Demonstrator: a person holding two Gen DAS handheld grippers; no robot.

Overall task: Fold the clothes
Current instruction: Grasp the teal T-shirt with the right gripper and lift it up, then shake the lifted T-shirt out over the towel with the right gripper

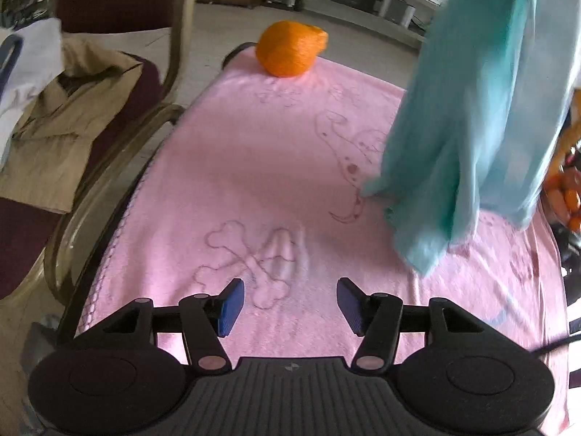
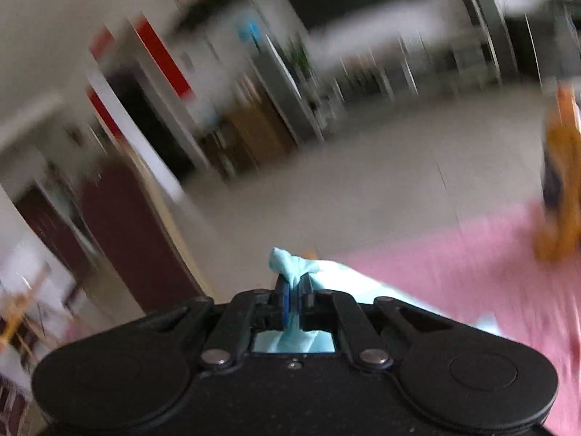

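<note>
Gripping a bunched corner of the light blue garment (image 2: 290, 258), my right tongs (image 2: 290, 296) are clamped tight on the cloth, which pokes out ahead of the blue pads and also shows beneath them through the gap in the frame. That view is heavily blurred, so beyond the tongs I make out only a pale floor, and off to their right the pink towel (image 2: 472, 272). My left tongs (image 1: 290, 305) stand apart with nothing between the blue pads (image 1: 230, 307), pointing down over the towel that covers the counter (image 1: 232, 54). Ahead and to the right of them the garment hangs in long folds, its lower edge touching the towel. Far ahead an orange bundle (image 1: 290, 49) sits at the towel's far end. Off to the left of these tongs, a tan garment (image 1: 58, 130) lies on a dark red chair (image 1: 145, 76).
</note>
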